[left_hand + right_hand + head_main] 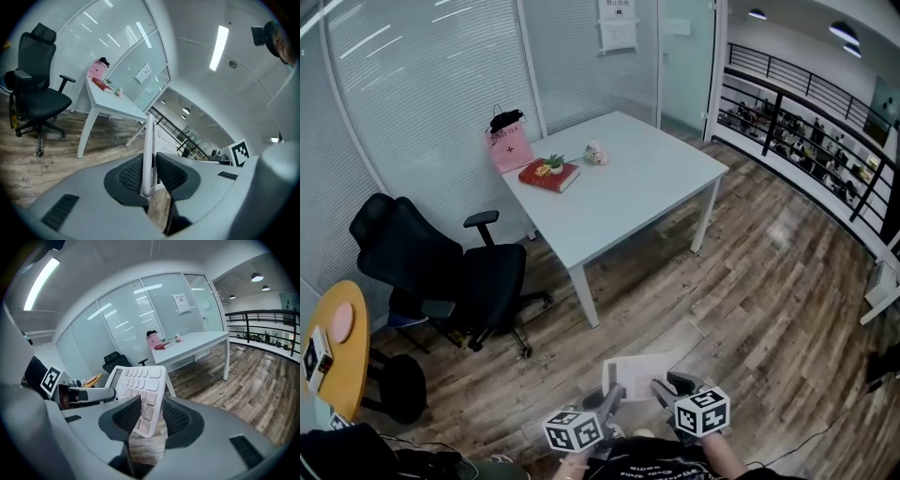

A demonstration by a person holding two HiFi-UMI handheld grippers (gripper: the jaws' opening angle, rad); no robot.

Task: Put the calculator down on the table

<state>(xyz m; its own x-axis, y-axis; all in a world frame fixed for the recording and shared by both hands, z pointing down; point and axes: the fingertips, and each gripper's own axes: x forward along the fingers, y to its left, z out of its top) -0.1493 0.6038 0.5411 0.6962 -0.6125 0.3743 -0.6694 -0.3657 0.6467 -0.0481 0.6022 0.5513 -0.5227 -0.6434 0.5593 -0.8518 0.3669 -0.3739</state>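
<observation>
Two hand-held grippers sat at the bottom centre of the head view, close to the person's body, with the calculator [636, 373] between them.

**Gripper state**
- Left hand-held gripper [612, 395]: in the left gripper view, its jaws [151, 161] were nearly together. Both pads pressed on the thin edge of the calculator [148, 140], which appeared edge-on and upright.
- Right hand-held gripper [667, 385]: in the right gripper view, its jaws [151, 411] stood wider apart. The lower corner of the calculator [143, 380] lay tilted between the pads, key face towards the camera. Both pads appeared to bear on it.

**Position of the task object**
- The calculator was held in the air above the wooden floor [741, 281], carried by both grippers.
- The white worktop [637, 192] stood in the upper middle of the head view, well apart from the calculator.
- A red book [549, 175] and a pink bag [508, 145] occupied the upper-left end of the worktop. The rest of its surface was bare.

**Progress**
- Done: the calculator was secured in a two-sided grip.
- Left: judging by the gap, the whole approach to the worktop remained, followed by lowering the calculator onto a bare area and releasing both grips. Placement had not begun.
</observation>
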